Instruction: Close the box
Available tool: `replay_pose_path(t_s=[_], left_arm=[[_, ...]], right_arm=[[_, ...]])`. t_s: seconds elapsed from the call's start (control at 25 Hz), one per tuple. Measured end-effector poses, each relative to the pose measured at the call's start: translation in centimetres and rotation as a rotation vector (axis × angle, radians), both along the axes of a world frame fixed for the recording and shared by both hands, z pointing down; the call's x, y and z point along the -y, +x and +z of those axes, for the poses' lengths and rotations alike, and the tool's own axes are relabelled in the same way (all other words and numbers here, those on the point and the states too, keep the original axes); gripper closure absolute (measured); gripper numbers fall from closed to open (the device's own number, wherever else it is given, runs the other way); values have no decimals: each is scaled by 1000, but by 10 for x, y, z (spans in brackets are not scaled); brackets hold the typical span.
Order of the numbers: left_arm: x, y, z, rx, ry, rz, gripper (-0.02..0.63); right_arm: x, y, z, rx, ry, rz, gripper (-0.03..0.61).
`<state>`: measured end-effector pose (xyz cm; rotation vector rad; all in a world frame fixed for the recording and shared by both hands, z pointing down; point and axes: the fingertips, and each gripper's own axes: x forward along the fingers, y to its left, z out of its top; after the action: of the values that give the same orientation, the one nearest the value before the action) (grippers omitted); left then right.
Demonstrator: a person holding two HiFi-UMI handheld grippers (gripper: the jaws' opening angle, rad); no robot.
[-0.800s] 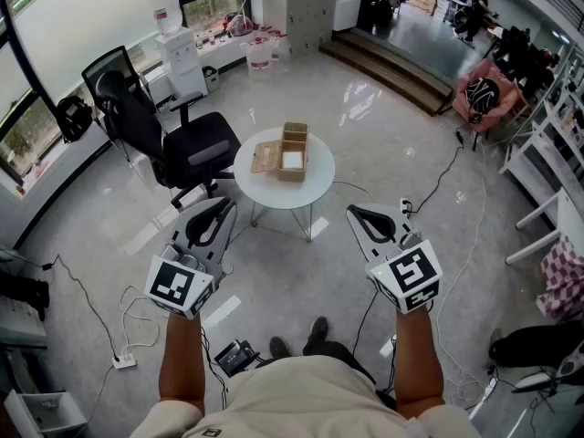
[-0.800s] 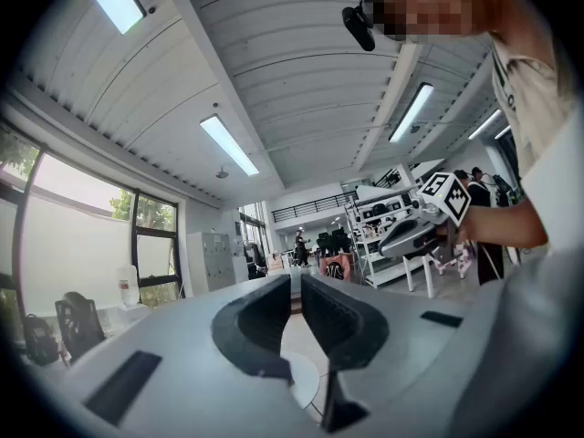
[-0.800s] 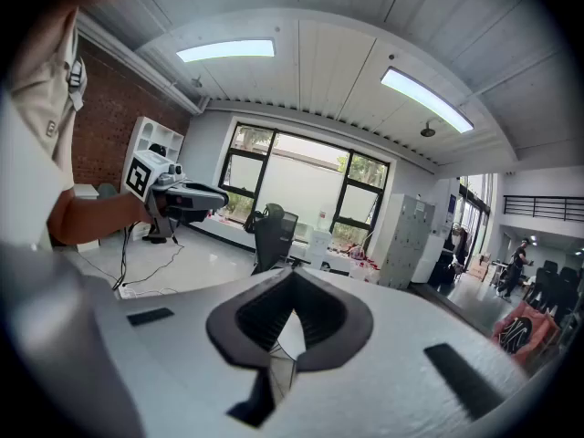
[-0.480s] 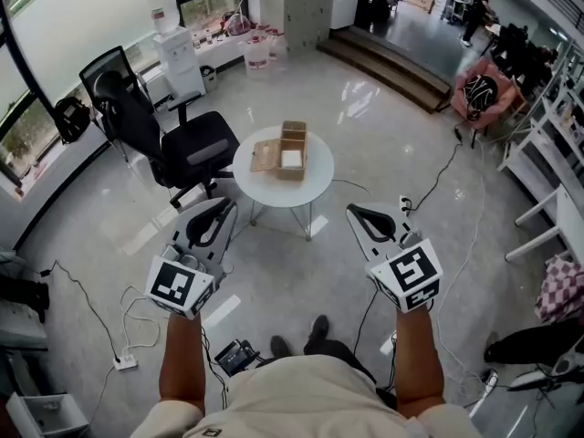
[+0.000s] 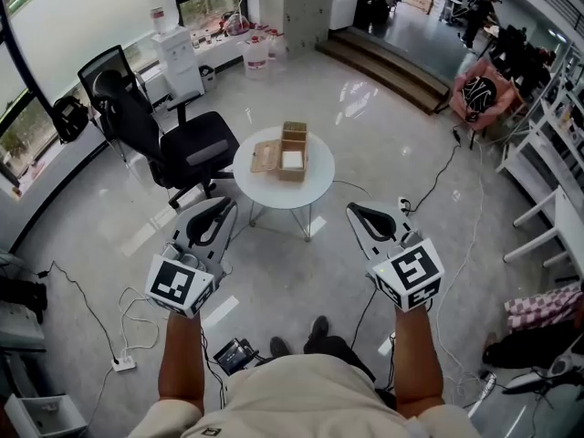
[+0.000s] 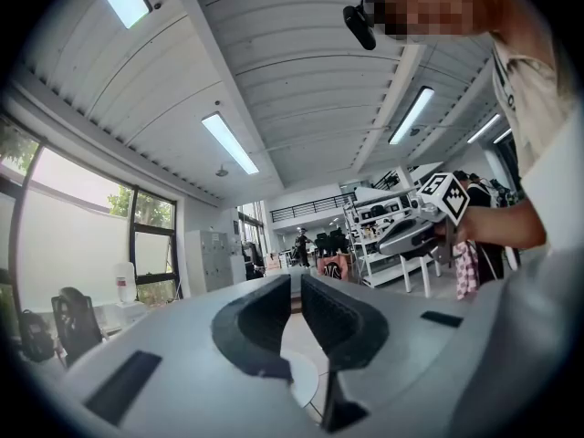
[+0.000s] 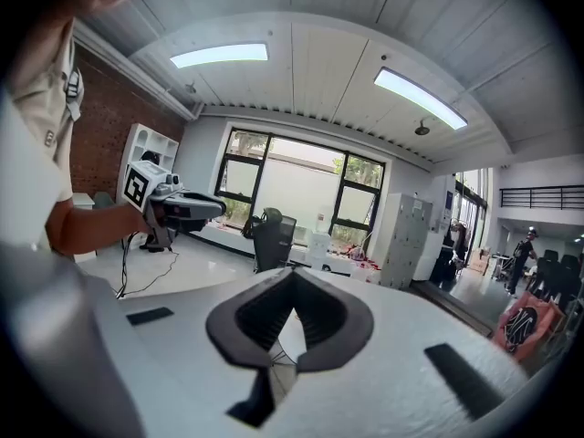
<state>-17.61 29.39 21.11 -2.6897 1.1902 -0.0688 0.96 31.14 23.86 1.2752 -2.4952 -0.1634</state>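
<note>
Kept left gripper (image 5: 217, 206) and right gripper (image 5: 358, 212) in same place as before, fingers of both pressed together, empty. Can see brown square-edged box (image 5: 290, 151) well ahead of fingers, flaps open, white inside, on round smooth white bench (image 5: 274, 192).

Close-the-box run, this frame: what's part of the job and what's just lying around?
Job: box, open, on the round white table; left gripper and right gripper, both shut and empty, held well short of the table.

Lying about: office chair; water dispenser; power strip on the floor; pink seat.
</note>
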Motion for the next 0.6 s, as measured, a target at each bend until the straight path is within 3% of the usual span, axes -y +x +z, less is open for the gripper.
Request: replay_pose_path(t_s=[0.6], left_arm=[[75, 31, 15, 27, -40, -77, 577]], right_arm=[[88, 34, 17, 24, -23, -63, 584]])
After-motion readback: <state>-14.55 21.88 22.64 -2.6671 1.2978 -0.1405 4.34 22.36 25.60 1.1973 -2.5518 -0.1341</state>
